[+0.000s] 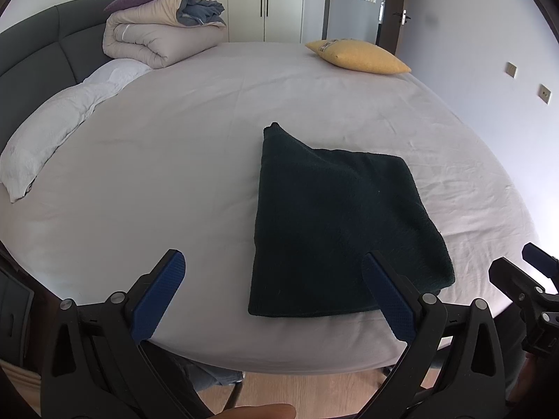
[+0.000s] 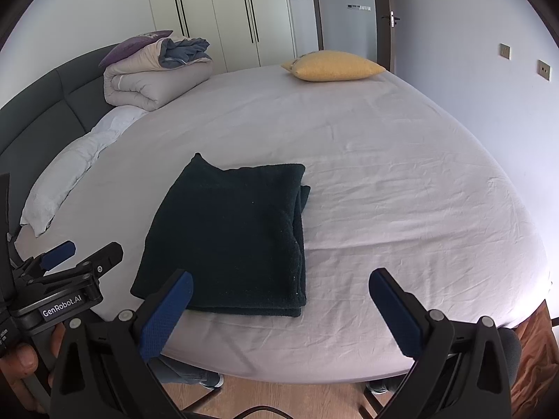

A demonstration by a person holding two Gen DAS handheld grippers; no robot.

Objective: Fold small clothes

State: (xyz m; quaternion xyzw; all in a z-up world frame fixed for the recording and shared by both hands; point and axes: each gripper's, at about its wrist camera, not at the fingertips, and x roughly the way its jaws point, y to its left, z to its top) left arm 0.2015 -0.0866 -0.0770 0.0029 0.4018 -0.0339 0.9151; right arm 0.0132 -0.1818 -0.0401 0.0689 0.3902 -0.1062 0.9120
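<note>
A dark green cloth (image 1: 335, 223) lies folded into a rough rectangle on the pale sheet of the bed (image 1: 195, 160), in the lower centre-right of the left wrist view and the centre-left of the right wrist view. Its stacked layers show along its right edge in the right wrist view, and 1 corner pokes up at its far left end.

The left claw (image 1: 272, 279) stands wide, gripping nothing; its right blue pad (image 1: 387, 300) overlaps the near edge of the cloth in the frame, though contact cannot be told. Its left pad sits over bare sheet. The right claw (image 2: 279, 300) is also spread wide and empty, its left pad in front of the cloth's near corner and its right pad over bare sheet. Each claw shows at the edge of the other's view: the right one at the lower right of the left wrist view, the left one at the lower left of the right wrist view, where a hand (image 2: 24, 359) grips its handle.

At the upper left of both views a rolled beige duvet (image 1: 157, 35) rests by the dark headboard (image 1: 42, 45), with a white pillow (image 1: 59, 122) below it. A yellow cushion (image 1: 360, 56) lies at the far edge of the bed, upper right of centre.
</note>
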